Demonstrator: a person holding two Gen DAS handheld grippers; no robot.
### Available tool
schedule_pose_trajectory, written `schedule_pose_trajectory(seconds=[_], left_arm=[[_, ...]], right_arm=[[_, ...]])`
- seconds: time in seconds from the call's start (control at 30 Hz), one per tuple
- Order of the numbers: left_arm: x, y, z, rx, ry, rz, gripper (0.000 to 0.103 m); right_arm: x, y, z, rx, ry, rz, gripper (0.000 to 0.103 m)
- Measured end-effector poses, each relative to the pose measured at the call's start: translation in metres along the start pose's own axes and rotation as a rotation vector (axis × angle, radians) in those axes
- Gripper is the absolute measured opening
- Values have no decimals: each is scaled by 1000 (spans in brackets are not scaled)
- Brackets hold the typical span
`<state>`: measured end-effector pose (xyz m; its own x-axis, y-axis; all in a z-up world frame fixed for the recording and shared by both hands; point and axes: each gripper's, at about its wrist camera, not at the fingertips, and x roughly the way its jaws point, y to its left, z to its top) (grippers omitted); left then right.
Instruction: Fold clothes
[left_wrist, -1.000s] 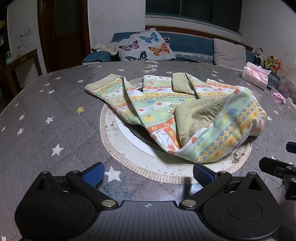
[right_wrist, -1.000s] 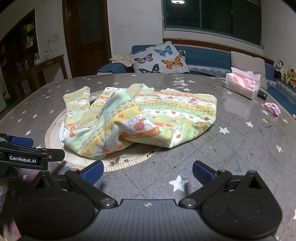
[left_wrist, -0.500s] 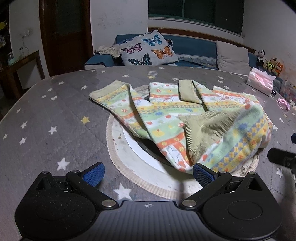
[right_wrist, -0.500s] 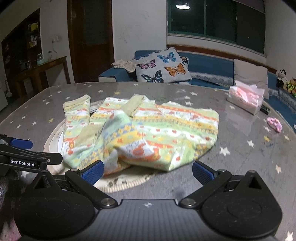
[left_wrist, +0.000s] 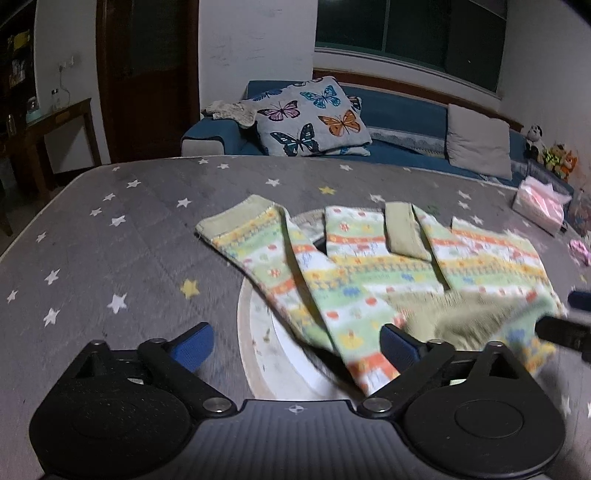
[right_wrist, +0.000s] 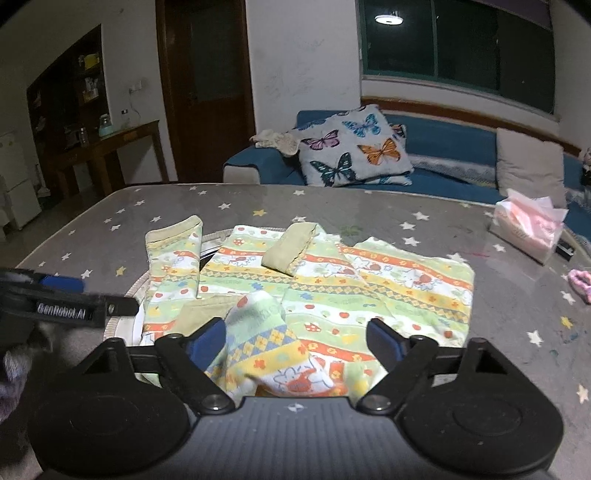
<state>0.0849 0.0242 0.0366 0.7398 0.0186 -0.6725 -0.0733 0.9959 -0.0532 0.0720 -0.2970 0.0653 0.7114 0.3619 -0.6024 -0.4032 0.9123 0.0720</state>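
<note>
A patterned green, yellow and orange child's garment (left_wrist: 369, 280) lies crumpled on the grey star-print table, over a round white turntable (left_wrist: 273, 354). It also shows in the right wrist view (right_wrist: 332, 291), with one sleeve (right_wrist: 173, 258) stretched to the far left and an olive cuff (right_wrist: 291, 247) folded on top. My left gripper (left_wrist: 297, 341) is open and empty over the garment's near left edge. My right gripper (right_wrist: 297, 339) is open and empty just over the raised near fold. Each gripper shows at the edge of the other's view.
A pink tissue pack (right_wrist: 528, 225) and a small pink item (right_wrist: 580, 280) lie on the table (left_wrist: 110, 258) at the right. A blue sofa (right_wrist: 443, 147) with a butterfly cushion (right_wrist: 354, 147) stands behind the table. A wooden side table (right_wrist: 110, 147) stands at far left.
Both grippers have moved forward toward the garment, so it now lies between and under the fingers. The garment has not moved. Both grippers stay open.
</note>
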Motion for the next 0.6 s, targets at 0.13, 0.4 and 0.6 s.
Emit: schedule_pose_trajectory(seconds=[0.13,0.4,0.6], left_arm=[[18,1,17,-7,8,-2,89],[61,-4,43,20,53,2,89],[83,-7,47,22,111,-31,72]], right_arm=[[6,0,3,-12,9,24,74],[17,-1,16,-37,18,63,61],[24,-1,17,-48,61,140,40]])
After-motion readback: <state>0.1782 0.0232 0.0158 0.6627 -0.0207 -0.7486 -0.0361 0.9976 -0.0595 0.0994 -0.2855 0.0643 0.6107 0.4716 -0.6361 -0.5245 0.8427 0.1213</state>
